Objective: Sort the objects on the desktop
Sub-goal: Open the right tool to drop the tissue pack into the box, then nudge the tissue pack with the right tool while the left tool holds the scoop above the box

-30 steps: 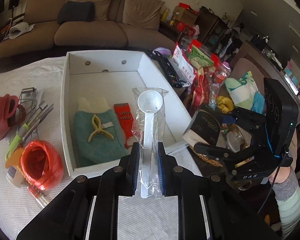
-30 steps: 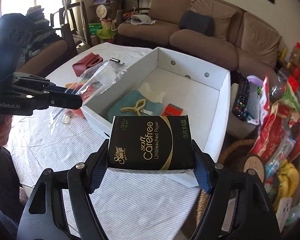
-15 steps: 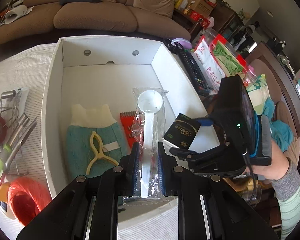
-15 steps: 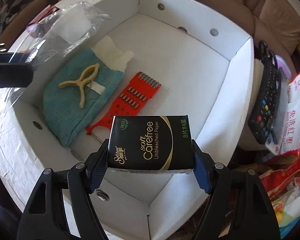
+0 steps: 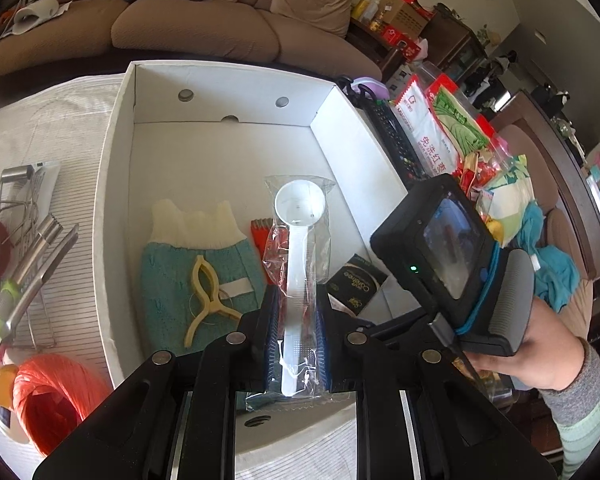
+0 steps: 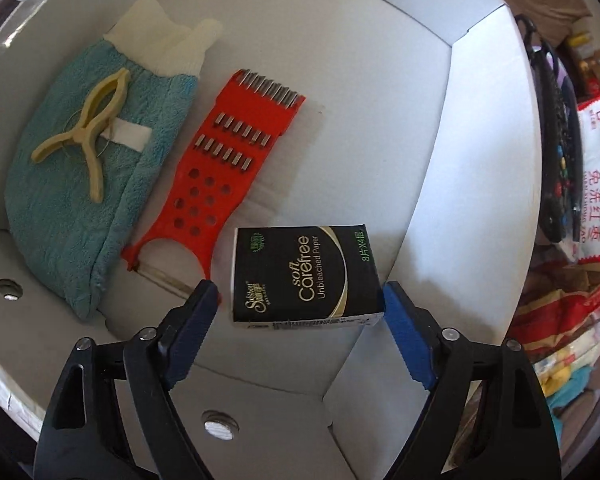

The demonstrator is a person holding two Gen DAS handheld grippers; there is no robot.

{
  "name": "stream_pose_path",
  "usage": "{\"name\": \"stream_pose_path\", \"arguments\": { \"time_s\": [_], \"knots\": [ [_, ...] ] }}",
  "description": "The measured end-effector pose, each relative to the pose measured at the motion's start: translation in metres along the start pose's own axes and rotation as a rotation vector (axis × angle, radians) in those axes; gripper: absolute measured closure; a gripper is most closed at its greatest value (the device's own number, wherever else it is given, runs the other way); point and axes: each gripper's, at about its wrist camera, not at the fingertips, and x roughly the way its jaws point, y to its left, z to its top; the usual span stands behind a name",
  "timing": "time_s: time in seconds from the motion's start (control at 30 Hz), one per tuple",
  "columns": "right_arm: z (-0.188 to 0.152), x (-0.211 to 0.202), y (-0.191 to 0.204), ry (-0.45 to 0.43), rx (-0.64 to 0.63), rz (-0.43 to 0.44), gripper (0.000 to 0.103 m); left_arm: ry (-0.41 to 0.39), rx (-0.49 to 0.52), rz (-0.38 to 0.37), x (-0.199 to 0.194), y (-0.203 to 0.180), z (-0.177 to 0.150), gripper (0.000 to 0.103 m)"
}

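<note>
My left gripper is shut on a white plastic scoop in a clear bag, held over the near edge of the white cardboard box. My right gripper is open inside the box. The black tissue pack sits between its blue pads with a gap on each side. It also shows in the left wrist view. The box holds a teal mitt with a yellow clothes peg on it, and a red grater.
Left of the box on the striped cloth lie an orange string ball, metal utensils and a wire rack. Right of the box are a black remote and snack bags. A brown sofa stands behind.
My right gripper has moved down into the box and opened, letting go of the tissue pack. My left gripper has moved forward over the box with the scoop.
</note>
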Motion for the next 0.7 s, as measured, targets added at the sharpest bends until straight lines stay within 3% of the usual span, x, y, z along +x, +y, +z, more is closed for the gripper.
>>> {"name": "stream_pose_path", "arguments": {
  "time_s": [0.13,0.23,0.3,0.33,0.37,0.53,0.7],
  "knots": [
    [-0.015,-0.033,-0.005,-0.043,-0.012,0.055,0.017,-0.007,-0.008,-0.015,-0.003,0.001,-0.002,0.087],
    [-0.013,-0.053,-0.011,-0.135,-0.035,0.046,0.02,-0.018,-0.025,-0.027,-0.007,0.003,-0.003,0.087],
    [-0.002,-0.048,-0.019,-0.148,-0.003,0.094,0.035,-0.023,-0.032,-0.029,-0.011,0.005,-0.004,0.087],
    [0.006,-0.04,-0.025,-0.13,0.032,0.134,0.056,-0.028,-0.034,-0.027,-0.014,0.006,-0.005,0.087],
    [0.015,-0.031,-0.025,-0.115,0.06,0.167,0.066,-0.033,-0.038,-0.026,-0.017,0.008,-0.005,0.087],
    [0.033,0.01,-0.024,-0.036,0.088,0.115,0.066,-0.036,-0.033,-0.012,-0.023,0.017,-0.003,0.087],
    [0.024,0.022,-0.025,0.054,0.06,0.026,0.066,-0.032,-0.038,-0.02,-0.017,0.022,0.0,0.087]
  ]
}}
